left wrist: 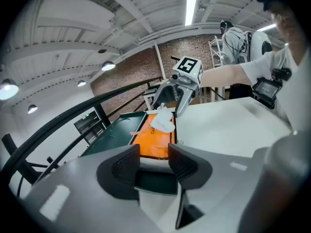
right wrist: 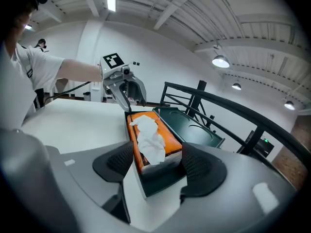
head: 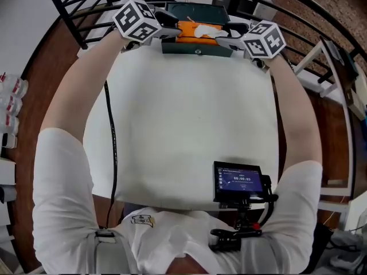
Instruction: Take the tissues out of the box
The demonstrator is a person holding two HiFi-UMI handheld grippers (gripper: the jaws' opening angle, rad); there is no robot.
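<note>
You stretch both arms straight out across the white counter [head: 189, 125], elbows nearly locked, the left tool [head: 171, 30] and the right tool [head: 228, 39] meeting from opposite sides at the far edge. Between them sits the orange tissue box [head: 192, 31], set inside a dark green case [head: 198, 49] that lies right along that far edge. The box's long axis runs side to side, one short end facing each tool, its top turned up. A crumpled white tissue [head: 209, 32] stands out of the top, nearer your right tool. Your left tool's jaws are parted with nothing between the pads, and the box's near end lies just ahead of them. Your right tool's jaws are spread wide on either side of the box's other end and the case corner, the pads clear of both. Beyond the case a black railing [head: 86, 4] curves close behind, leaving little room on the far side. The broad counter between you and the case lies free. A small screen [head: 238, 181] stands at the near edge, by your right arm.
</note>
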